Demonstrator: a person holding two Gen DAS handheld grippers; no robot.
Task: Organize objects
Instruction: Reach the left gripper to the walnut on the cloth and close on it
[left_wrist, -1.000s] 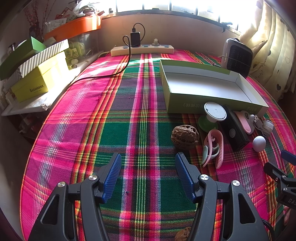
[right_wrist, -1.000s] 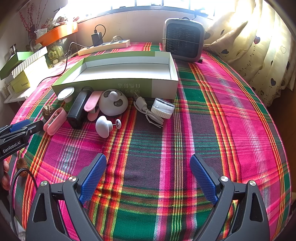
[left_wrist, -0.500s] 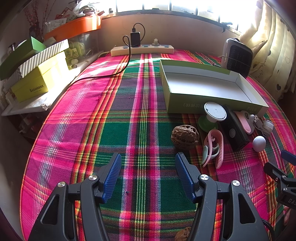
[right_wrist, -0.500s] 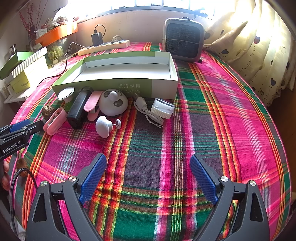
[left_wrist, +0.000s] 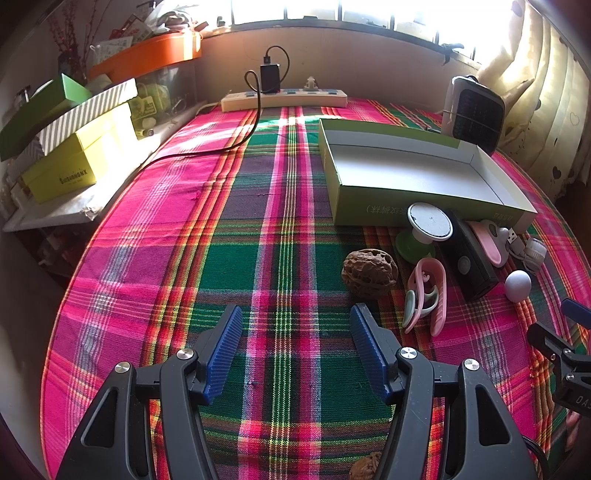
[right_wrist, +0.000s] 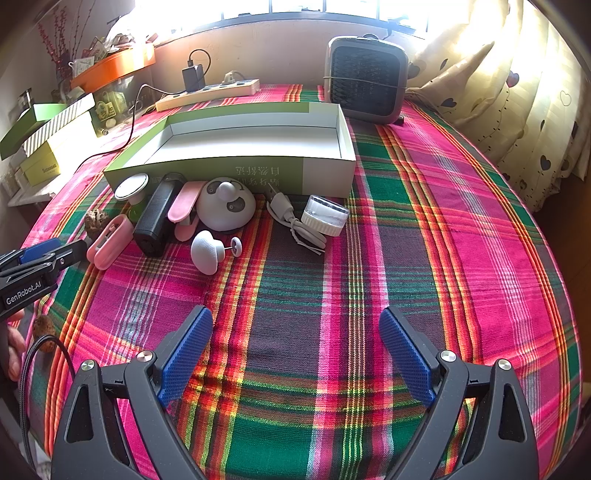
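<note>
An empty green-and-white box (left_wrist: 413, 173) (right_wrist: 240, 147) lies on the plaid cloth. Small items cluster along its near side: a walnut (left_wrist: 369, 272) (right_wrist: 95, 220), a pink clip (left_wrist: 428, 295) (right_wrist: 110, 242), a black block (left_wrist: 467, 258) (right_wrist: 157, 214), a white-topped green stand (left_wrist: 424, 229) (right_wrist: 131, 186), a round white gadget (right_wrist: 226, 204), a white mushroom-shaped knob (right_wrist: 207, 252), a white cable (right_wrist: 291, 221) and a small white jar (right_wrist: 325, 215). My left gripper (left_wrist: 295, 347) is open, short of the walnut. My right gripper (right_wrist: 295, 350) is open over bare cloth.
A grey heater (right_wrist: 365, 79) stands behind the box. A power strip (left_wrist: 284, 99) with a black charger lies at the far edge. Stacked boxes (left_wrist: 74, 147) sit on a ledge to the left. A second walnut (right_wrist: 43, 332) lies near the front edge. Curtains (right_wrist: 524, 96) hang at right.
</note>
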